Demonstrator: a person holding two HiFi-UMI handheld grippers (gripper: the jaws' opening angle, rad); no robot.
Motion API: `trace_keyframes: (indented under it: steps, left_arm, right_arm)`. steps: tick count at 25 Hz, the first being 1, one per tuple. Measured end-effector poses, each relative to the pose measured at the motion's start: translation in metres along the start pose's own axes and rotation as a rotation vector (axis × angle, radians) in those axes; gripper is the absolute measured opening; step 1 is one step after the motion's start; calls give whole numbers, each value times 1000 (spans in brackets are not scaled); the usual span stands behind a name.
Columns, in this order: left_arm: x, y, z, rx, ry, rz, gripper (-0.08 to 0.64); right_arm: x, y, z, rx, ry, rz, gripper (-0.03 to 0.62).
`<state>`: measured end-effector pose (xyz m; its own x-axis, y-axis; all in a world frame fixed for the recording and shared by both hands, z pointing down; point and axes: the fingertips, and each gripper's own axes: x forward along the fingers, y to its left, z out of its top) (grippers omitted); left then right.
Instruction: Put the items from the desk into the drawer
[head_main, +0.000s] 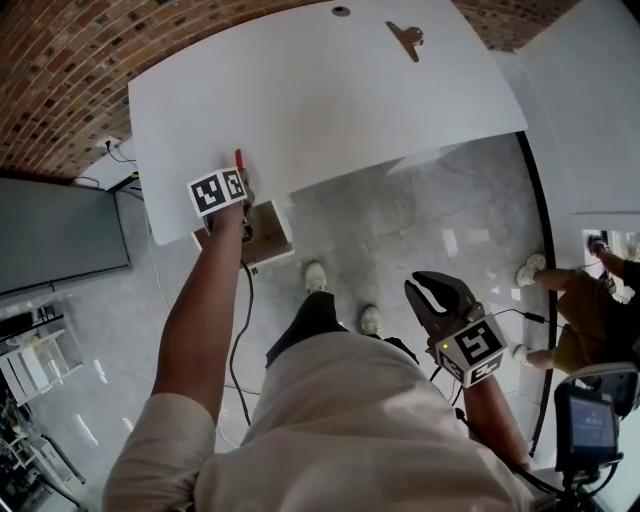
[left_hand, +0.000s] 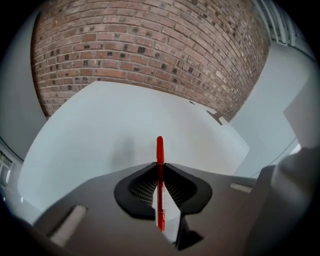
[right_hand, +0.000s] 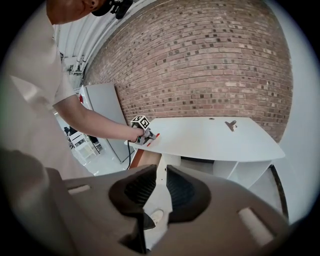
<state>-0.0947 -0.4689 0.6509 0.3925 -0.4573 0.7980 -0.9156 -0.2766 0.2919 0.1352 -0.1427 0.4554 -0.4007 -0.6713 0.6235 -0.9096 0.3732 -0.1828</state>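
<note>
At the far left, a dark grey flat panel (head_main: 55, 235) stands on the floor beside the curved white desk top (head_main: 330, 110), with a red brick wall (head_main: 60, 60) behind both.

The left gripper (left_hand: 160, 167) is held at the desk's near left edge. Its jaws are clenched on a slim red plastic pen (left_hand: 160, 150), which is pinched upright between the pads with its tip standing above them. Just below that edge, an open drawer with a brown wooden interior and white sides (head_main: 268, 232) is pulled out. What it holds cannot be made out.

The task is judged to be partly done at most. The pen has been lifted off the surface but is not yet in the drawer, and the step in hand is taken to be carrying it down over the opening.

Further right, the desk top is bare except for a small dark metal clip (head_main: 407, 38) near its far right corner, well apart from the pen. That clip appears to be the one item left to move.

The right gripper (right_hand: 161, 175) is kept low by the person's side, well apart from the desk. Its jaws are slightly parted and nothing is grasped between them.

A pale grey polished floor (head_main: 400, 220) is seen under the desk, and a second person (head_main: 585, 300) is visible at the right edge.
</note>
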Motion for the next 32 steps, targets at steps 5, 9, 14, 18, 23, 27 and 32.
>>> trace_keyframes:
  steps: [5, 9, 14, 18, 23, 27, 32]
  left_arm:
    - [-40, -2, -28, -21, -65, 9, 51]
    - [-68, -2, -72, -52, -70, 18, 51]
    - [-93, -1, -136, -90, -61, 52, 51]
    - [-100, -1, -178, -118, -55, 52, 51]
    - [-87, 6, -206, -118, -53, 33, 51]
    - [-60, 18, -201, -92, -47, 15, 51]
    - [-11, 36, -191, -52, -41, -39, 51]
  right_arm:
    - [-10, 10, -8, -55, -8, 72, 51]
    - [-24, 14, -21, -55, -6, 125, 51]
    - [-43, 17, -38, -88, -7, 159, 51]
    - [-52, 23, -58, -90, 22, 187, 51]
    - [-51, 27, -63, -104, 56, 182, 51]
    - [-39, 30, -62, -113, 113, 180, 51]
    - [-9, 33, -56, -131, 179, 171, 51]
